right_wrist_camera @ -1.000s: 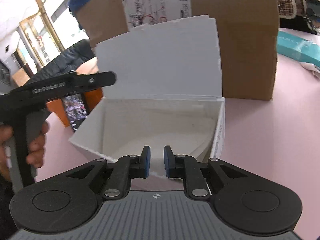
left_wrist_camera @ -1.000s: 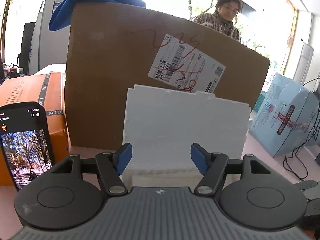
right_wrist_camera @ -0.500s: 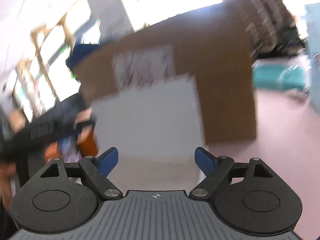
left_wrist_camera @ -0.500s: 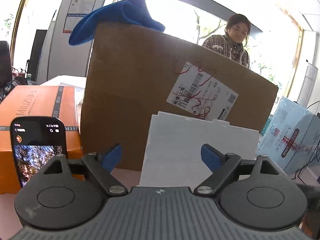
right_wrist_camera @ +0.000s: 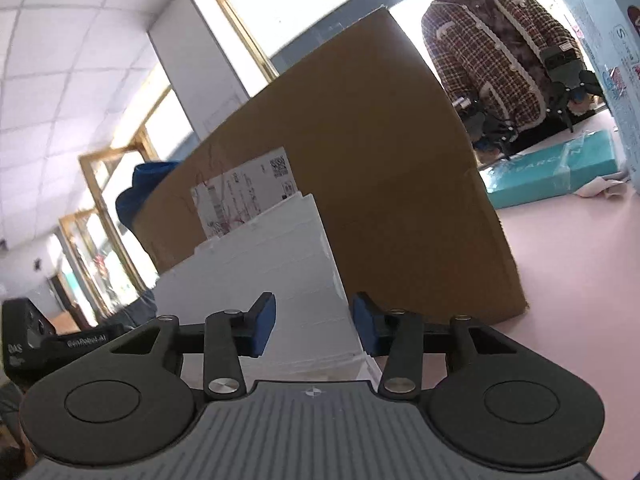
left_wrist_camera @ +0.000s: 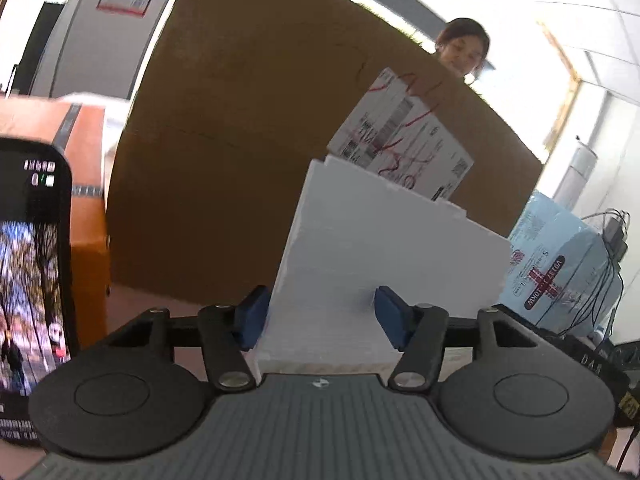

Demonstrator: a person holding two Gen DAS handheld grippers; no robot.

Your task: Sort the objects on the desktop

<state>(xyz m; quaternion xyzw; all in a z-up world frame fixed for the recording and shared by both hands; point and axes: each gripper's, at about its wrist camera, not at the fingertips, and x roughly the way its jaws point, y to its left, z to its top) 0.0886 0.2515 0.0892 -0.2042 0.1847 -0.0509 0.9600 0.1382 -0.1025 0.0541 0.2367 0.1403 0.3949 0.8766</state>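
A white foam box's upright lid (left_wrist_camera: pixel 384 248) fills the middle of the left wrist view, just beyond my left gripper (left_wrist_camera: pixel 320 318), which is open with nothing between its blue pads (left_wrist_camera: pixel 252 318). In the right wrist view the same lid (right_wrist_camera: pixel 272 264) rises past my right gripper (right_wrist_camera: pixel 314 328), also open and holding nothing. The inside of the foam box is hidden below both views. The lid leans against a big brown cardboard box (left_wrist_camera: pixel 248 140) with a shipping label (left_wrist_camera: pixel 400 148).
A lit phone (left_wrist_camera: pixel 32 280) stands at the left in front of an orange box (left_wrist_camera: pixel 84 200). A blue cloth (right_wrist_camera: pixel 140 192) lies on the cardboard box. A light blue carton (left_wrist_camera: pixel 560 264) and cables (left_wrist_camera: pixel 600 280) are at the right. Across the pink table (right_wrist_camera: pixel 580 280) lies a teal flat box (right_wrist_camera: pixel 552 172), and a person (right_wrist_camera: pixel 496 40) stands holding grippers.
My right gripper went from shut to open and tipped upward, so the foam box's inside dropped out of view. The left gripper stayed open and shifted slightly left.
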